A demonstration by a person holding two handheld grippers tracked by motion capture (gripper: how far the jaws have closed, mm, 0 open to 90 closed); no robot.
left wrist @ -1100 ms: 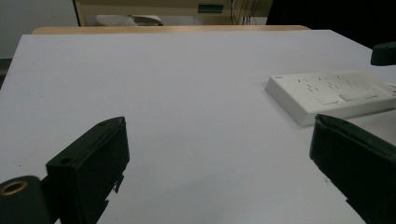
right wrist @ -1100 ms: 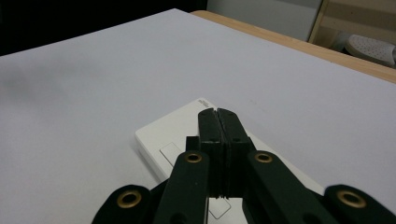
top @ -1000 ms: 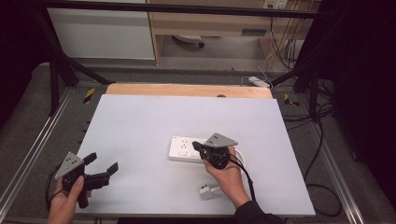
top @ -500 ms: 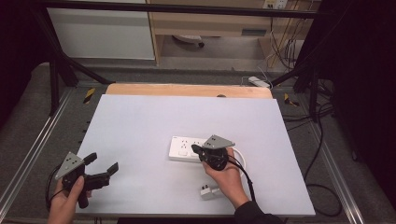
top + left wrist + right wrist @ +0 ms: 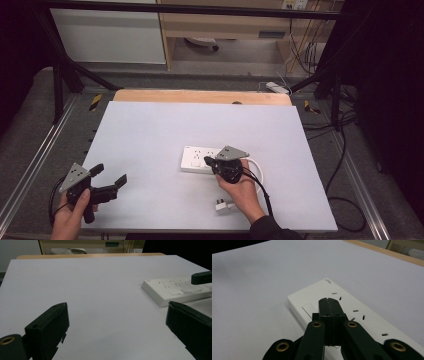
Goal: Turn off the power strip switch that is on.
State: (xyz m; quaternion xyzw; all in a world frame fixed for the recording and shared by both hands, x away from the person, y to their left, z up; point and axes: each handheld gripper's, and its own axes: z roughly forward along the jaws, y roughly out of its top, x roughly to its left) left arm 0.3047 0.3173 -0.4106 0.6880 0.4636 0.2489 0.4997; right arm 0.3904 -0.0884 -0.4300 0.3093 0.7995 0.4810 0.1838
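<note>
Nearest the person, the left gripper (image 5: 109, 181) sits low at the table's near left corner, its jaws spread wide with nothing between them. A white plug (image 5: 223, 205) lies by the right wrist near the front edge. Farther in, the right gripper (image 5: 329, 305) has its jaws pressed together, empty, over the white power strip (image 5: 196, 159), which lies flat at the middle of the white table (image 5: 165, 125).

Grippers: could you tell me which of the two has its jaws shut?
The right gripper, over the power strip; its jaws are pressed together. The left gripper, at the table's near left corner, is spread wide.
</note>
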